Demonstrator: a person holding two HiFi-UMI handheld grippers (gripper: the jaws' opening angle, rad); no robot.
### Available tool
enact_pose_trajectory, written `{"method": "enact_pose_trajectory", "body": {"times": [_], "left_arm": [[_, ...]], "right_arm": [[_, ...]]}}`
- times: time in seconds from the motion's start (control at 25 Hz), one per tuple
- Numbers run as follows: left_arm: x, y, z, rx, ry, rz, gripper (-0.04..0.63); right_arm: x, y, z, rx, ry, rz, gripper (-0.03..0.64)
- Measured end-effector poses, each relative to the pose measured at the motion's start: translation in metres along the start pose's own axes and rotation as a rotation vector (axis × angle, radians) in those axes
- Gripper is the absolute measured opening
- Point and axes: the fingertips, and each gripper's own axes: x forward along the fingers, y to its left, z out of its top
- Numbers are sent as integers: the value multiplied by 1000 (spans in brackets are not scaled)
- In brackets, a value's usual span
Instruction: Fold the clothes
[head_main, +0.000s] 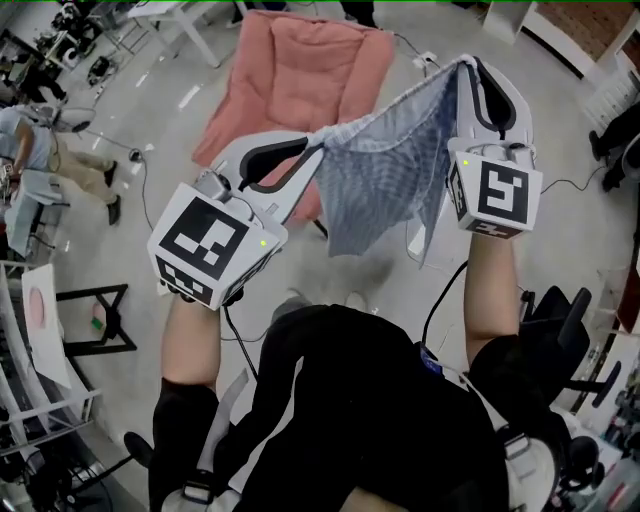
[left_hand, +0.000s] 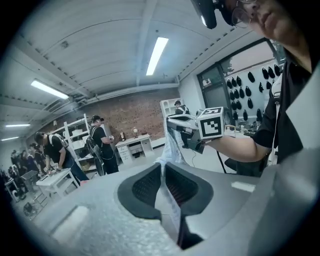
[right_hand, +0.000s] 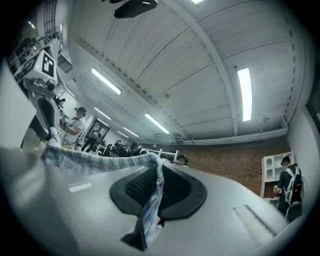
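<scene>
A thin blue-grey checked cloth hangs in the air, stretched between my two grippers. My left gripper is shut on its left corner, and my right gripper is shut on its right corner, higher and further off. The loose lower part droops to a point below them. In the left gripper view the cloth runs from between the shut jaws up to my right gripper. In the right gripper view the cloth's edge stretches leftward to my left gripper.
A pink padded chair stands on the floor beyond the cloth. A black office chair is at the right, a black stand and white shelves at the left. People stand at white tables before a brick wall.
</scene>
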Motion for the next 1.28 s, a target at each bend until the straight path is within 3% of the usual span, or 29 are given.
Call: {"method": "enact_pose_trajectory", "body": {"times": [0.4, 0.88, 1.28], "left_arm": [[-49, 81, -46, -65, 3, 93, 38], [-101, 217, -120, -149, 10, 93, 38], [-147, 302, -219, -253, 69, 113, 38]], "right_arm": [[98, 102, 16, 9, -44, 108, 35], [222, 240, 18, -12, -12, 147, 37], [286, 371, -1, -36, 53, 202, 37]]}}
